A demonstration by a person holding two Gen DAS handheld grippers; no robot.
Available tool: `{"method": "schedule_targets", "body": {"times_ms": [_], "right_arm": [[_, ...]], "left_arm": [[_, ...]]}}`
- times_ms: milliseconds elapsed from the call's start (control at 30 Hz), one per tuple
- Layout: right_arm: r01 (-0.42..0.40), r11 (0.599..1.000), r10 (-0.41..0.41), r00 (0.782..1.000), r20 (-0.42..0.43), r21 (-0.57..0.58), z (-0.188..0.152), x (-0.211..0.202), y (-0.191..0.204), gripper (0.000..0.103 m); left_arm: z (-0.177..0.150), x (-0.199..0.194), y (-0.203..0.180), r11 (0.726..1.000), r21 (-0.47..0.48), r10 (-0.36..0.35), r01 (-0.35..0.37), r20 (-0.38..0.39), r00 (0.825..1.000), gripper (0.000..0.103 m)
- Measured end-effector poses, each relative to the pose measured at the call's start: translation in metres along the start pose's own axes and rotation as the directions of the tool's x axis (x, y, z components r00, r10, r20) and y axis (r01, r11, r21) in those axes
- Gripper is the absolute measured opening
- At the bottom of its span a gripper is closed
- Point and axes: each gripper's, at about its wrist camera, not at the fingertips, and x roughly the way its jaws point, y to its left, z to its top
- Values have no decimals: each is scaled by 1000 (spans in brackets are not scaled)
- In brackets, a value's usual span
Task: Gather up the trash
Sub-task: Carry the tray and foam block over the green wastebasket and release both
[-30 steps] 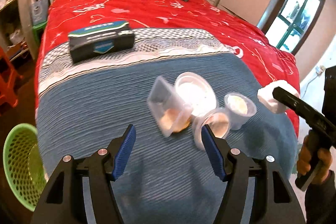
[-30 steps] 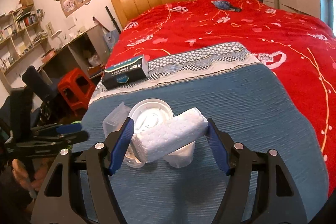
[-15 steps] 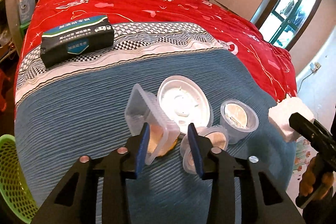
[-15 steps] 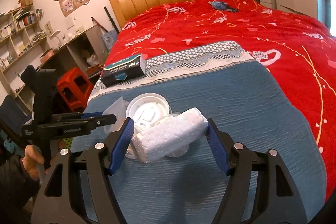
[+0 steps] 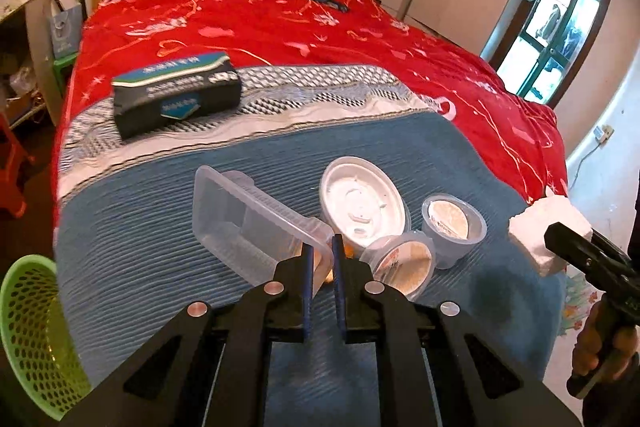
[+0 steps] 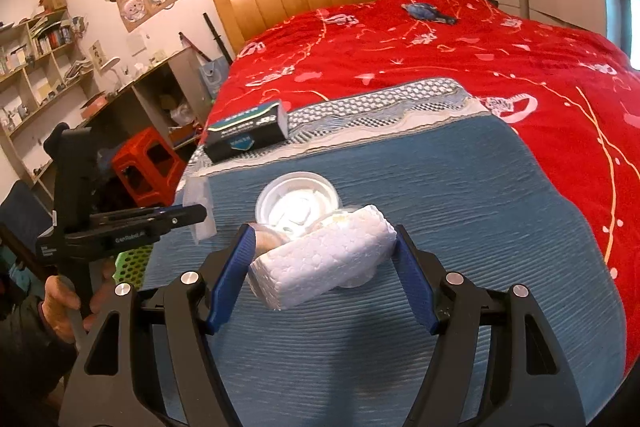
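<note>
1. My left gripper (image 5: pixel 321 259) is clenched on the near corner of a clear rectangular plastic container (image 5: pixel 256 223); its blue pads pinch the rim, and the container tilts up off the blue blanket (image 5: pixel 160 219) with its open side facing me.
2. Something orange-brown sits in that container's low end, just beside my left pads; I cannot tell what it is.
3. My right gripper (image 6: pixel 320 259) grasps a white foam block (image 6: pixel 324 263) lengthwise, one blue pad pressed against each end, and the block hangs above the blanket at the foot of the bed.
4. In the left wrist view the same foam block (image 5: pixel 548 235) shows at the far right, off the bed's right edge, clamped in the black right gripper (image 5: pixel 580 251).
5. Just right of my left gripper lie three more pieces on the blanket: a round white lid (image 5: pixel 362 203), a small lidded cup tipped on its side (image 5: pixel 400 263) touching it, and an upright small cup (image 5: pixel 454 227) beside that.
6. A green perforated basket (image 5: pixel 32 339) stands on the floor at the bed's left side, low and left of my left gripper.
7. A dark blue box (image 5: pixel 176 95) rests further up the bed, well apart from both grippers, on the patterned band beneath the red quilt (image 5: pixel 320 39).
</note>
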Motion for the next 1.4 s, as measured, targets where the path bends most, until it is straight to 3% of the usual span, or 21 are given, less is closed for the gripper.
{"method": "schedule_targets", "body": {"times_ms": [367,833,1300,1400], "right_arm": [[-93,993,92,996,-12,-70,-5,0,63,69],[-242,953,229,969,-89,-183,-9,30,166,69],[-316,917,279,944,-174,-242,-20,60,229,69],[-318,916,278,943,-182,-245,-22,64,235,69]], "left_arm": [[-37,-88,46,994,-98,49,-39,96,994,9],[-103,-169,141,946,-263,230,-192,122,965,9],[-128,-165,223,883,-378,316,-278,41,948,9],[-131,-160,239,871,-402,315,-281,21,949,18]]}}
